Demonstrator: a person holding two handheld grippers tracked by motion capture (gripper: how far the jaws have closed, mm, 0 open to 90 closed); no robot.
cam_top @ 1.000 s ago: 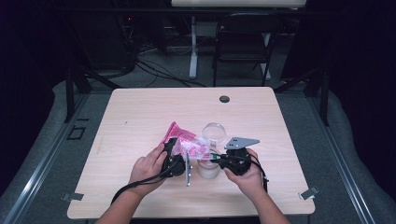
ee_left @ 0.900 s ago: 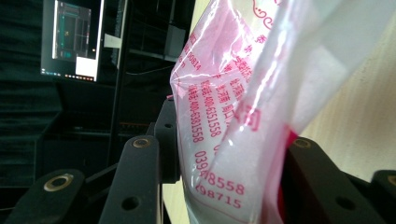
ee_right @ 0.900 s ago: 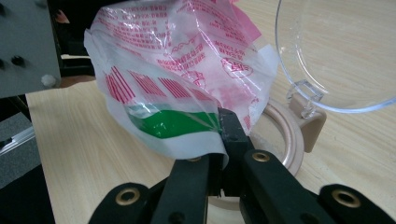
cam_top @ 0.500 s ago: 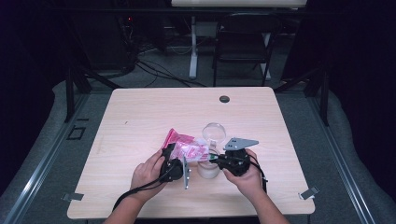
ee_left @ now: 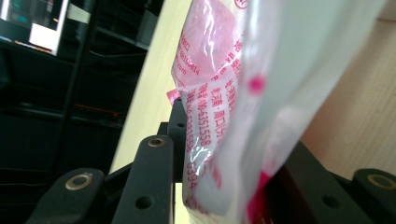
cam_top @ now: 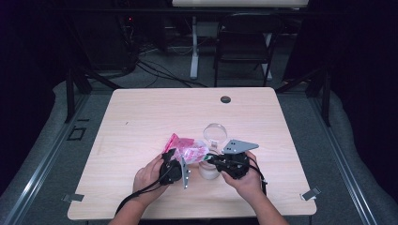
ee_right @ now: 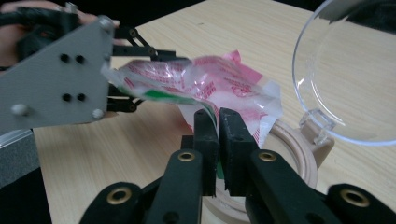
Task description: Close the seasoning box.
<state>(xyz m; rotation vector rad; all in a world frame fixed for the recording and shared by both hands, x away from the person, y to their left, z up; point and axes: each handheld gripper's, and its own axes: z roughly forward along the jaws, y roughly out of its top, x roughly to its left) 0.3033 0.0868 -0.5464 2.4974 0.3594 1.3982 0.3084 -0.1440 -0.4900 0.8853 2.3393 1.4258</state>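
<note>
Pink-and-white plastic stretches between my two grippers: a crinkled packet [cam_top: 187,152] printed with pink characters, with a green strip along one edge in the right gripper view. I hold it above the near middle of the wooden table [cam_top: 141,117], and each set of jaws has one end of it.

My left gripper [cam_top: 171,164] grips the packet's left end. In the left gripper view the film [ee_left: 224,107] rises from between my black jaws, which are drawn in narrow against it, and it covers much of what lies ahead. My left hand [cam_top: 148,176] wraps the gripper's body, and its cable trails back toward the table's near edge.

My right gripper [cam_top: 211,160] has its jaws pressed almost together on the packet's other end [ee_right: 233,98]; in the right gripper view the film is pinched in the thin gap between the two black pads. My right hand [cam_top: 246,180] holds that gripper, with the grey three-cornered plate on top of it.

Just under the packet stands a round, pale jar [ee_right: 299,154] with a light wooden-coloured rim. Its clear lid [ee_right: 345,74] is hinged open and stands up behind the mouth. The packet's right end hangs right over that open mouth.

A small dark disc [cam_top: 225,99] sits near the table's far edge, well apart from everything else. Beyond the table stands a dark chair [cam_top: 246,44].
</note>
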